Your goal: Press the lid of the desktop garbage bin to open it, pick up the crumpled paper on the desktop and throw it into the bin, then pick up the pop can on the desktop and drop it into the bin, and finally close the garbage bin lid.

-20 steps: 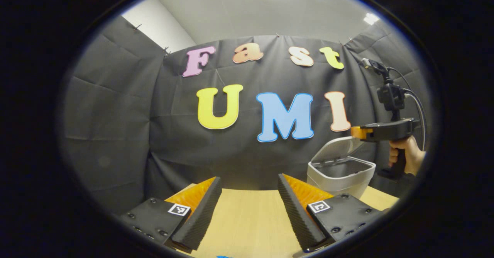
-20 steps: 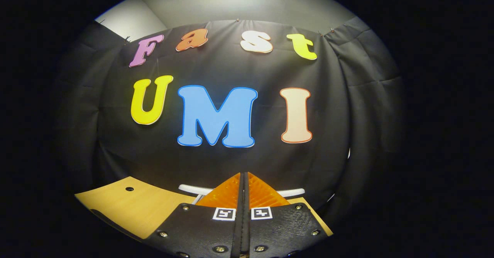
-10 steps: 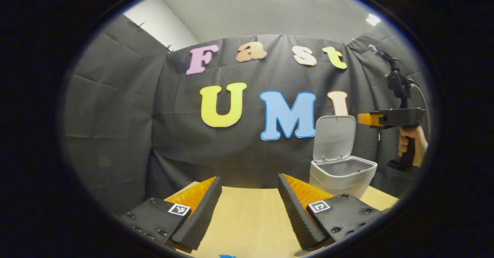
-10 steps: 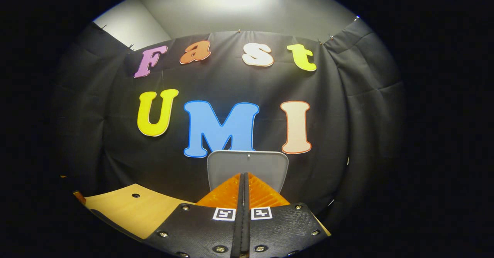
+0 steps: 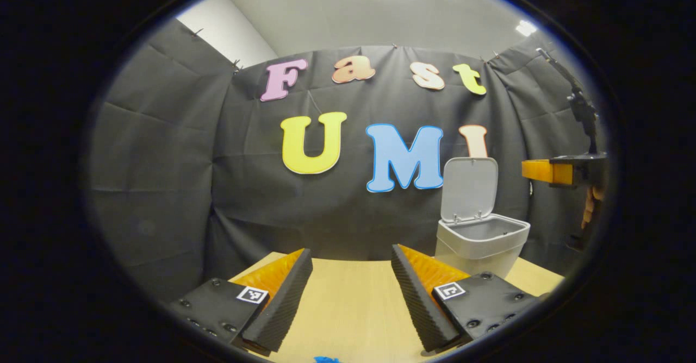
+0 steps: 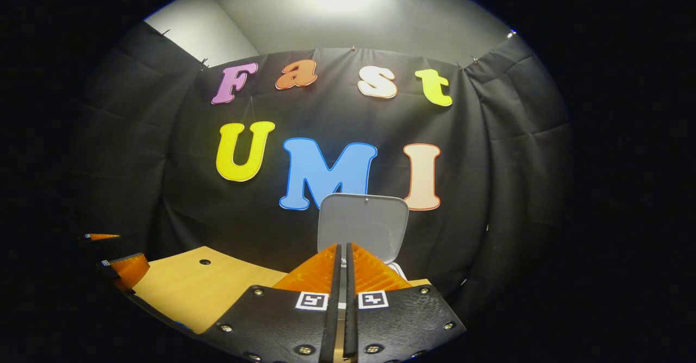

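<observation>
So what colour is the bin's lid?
Light grey; the lid shows best in the left gripper view.

Both views low over table [image 5: 353, 303], facing open bin [image 5: 481, 238]

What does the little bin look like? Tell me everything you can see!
The bin is small, pale grey and looks like plastic, with rounded corners. It stands upright on the wooden table, near its far edge by the black cloth wall. Its lid is flipped up, standing almost straight on hinges at the back, so the top is open. The inside looks dark grey. Nothing touches it; the right claw hangs beside the lid, apart from it.
</observation>
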Demonstrator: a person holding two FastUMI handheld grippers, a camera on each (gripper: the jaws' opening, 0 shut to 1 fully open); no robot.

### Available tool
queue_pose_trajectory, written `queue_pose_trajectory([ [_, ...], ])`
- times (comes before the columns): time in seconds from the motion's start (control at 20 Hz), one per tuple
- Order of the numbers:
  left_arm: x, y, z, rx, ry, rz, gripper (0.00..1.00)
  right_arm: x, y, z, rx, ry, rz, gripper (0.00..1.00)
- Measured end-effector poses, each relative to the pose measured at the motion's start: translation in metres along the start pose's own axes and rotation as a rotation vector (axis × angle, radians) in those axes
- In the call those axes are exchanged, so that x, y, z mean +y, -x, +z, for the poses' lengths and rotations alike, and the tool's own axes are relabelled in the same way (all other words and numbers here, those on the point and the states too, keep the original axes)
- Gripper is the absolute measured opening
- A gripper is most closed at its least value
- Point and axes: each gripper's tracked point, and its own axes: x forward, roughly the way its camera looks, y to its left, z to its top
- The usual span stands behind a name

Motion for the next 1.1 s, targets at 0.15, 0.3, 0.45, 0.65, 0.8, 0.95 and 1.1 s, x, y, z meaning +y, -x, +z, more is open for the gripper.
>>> queue_pose_trajectory([
  [0.15, 0.008, 0.0, -0.008, 0.019, 0.008, -0.007, 0.95, 0.008, 0.014, -0.006, 0.005, 0.014, 0.005, 0.22],
  [0.3, 0.021, 0.002, -0.016, 0.037, 0.009, -0.006, 0.99, 0.023, 0.027, -0.023, 0.043, 0.005, 0.035, 0.63],
  [0.45, 0.032, 0.006, -0.032, 0.072, 0.024, -0.017, 0.99, 0.039, 0.037, -0.042, 0.088, -0.025, 0.064, 0.79],
  [0.65, 0.052, 0.017, -0.064, 0.152, 0.041, -0.012, 0.99, 0.063, 0.05, -0.065, 0.147, -0.06, 0.103, 0.96],
  [0.8, 0.052, 0.026, -0.102, 0.247, 0.027, -0.044, 0.97, 0.077, 0.059, -0.076, 0.177, -0.062, 0.115, 1.0],
  [0.95, 0.053, 0.034, -0.149, 0.368, 0.024, -0.075, 0.96, 0.082, 0.065, -0.075, 0.172, -0.052, 0.1, 0.96],
  [1.1, 0.053, 0.042, -0.203, 0.507, 0.041, -0.101, 0.94, 0.081, 0.071, -0.073, 0.159, -0.044, 0.067, 0.95],
])
